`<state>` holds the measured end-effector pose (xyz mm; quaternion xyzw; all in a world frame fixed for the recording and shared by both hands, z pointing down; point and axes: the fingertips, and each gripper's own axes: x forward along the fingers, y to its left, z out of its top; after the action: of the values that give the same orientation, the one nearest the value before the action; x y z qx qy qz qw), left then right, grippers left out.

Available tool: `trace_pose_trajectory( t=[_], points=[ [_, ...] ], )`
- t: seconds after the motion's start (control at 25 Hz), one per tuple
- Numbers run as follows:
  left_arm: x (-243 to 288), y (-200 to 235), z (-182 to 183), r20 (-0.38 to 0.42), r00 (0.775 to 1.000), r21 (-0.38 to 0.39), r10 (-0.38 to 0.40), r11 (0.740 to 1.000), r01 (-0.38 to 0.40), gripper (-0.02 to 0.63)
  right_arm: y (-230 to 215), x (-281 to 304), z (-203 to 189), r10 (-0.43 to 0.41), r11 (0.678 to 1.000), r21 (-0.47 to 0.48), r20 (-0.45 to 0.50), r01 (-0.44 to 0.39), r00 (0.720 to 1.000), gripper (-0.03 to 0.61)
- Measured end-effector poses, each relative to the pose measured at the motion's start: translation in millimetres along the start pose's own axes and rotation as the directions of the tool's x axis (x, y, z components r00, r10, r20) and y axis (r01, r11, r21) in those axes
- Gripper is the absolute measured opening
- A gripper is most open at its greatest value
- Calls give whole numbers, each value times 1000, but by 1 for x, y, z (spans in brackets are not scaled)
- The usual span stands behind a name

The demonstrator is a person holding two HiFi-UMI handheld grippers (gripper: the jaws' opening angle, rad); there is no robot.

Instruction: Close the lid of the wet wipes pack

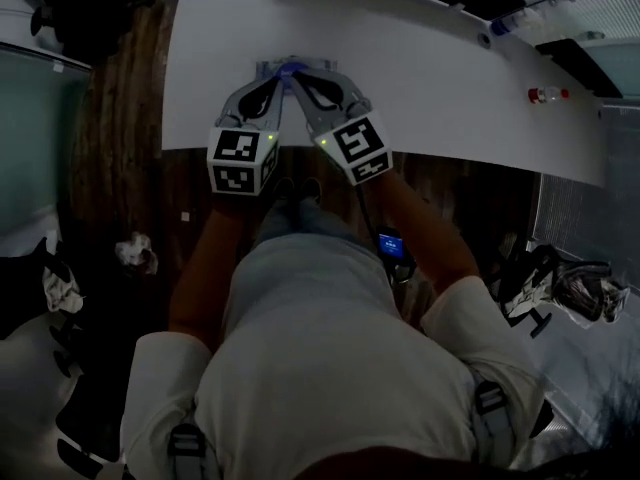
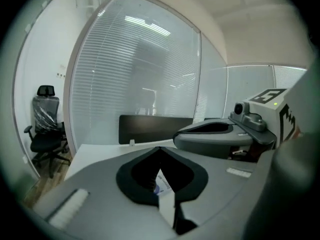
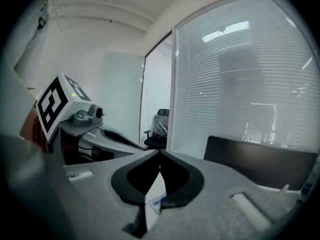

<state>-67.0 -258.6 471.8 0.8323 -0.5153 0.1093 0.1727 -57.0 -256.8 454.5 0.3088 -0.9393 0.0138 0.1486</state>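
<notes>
The wet wipes pack [image 1: 290,66] lies on the white table [image 1: 420,78], a small bluish shape mostly hidden under both gripper tips. My left gripper [image 1: 281,76] and right gripper [image 1: 298,76] meet over it from the near side, each shut with its tips together. In the left gripper view the jaws close at the left gripper [image 2: 160,149], and a white and blue strip of the pack [image 2: 163,187] shows through the gap below. The right gripper view shows the right gripper [image 3: 160,154] the same way, above the pack [image 3: 157,200]. Whether the lid is up or down is hidden.
A bottle [image 1: 506,22] lies at the table's far right edge, and a small red and white item [image 1: 548,94] sits near the right end. A dark panel [image 2: 150,128] stands at the table's far side. An office chair [image 2: 45,129] stands by the glass wall.
</notes>
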Motion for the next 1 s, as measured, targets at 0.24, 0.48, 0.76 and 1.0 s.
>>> trace_pose_trajectory(
  t=[0.24,0.48,0.76,1.0],
  points=[
    [-41,-19,42,114,993,-5,-14,1000,15,3,10,-45,45,-74,995,77,105,66,992,2],
    [-82,-47,84,212,974,-22,-75,996,82,3,21,-86,86,-121,987,124,197,97,973,2],
    [-115,-92,114,269,948,16,-171,985,173,3,35,-135,142,-171,981,141,313,132,934,2],
    [-131,-114,136,323,925,18,-200,979,205,3,49,-158,168,-150,984,144,341,106,928,2]
  ],
)
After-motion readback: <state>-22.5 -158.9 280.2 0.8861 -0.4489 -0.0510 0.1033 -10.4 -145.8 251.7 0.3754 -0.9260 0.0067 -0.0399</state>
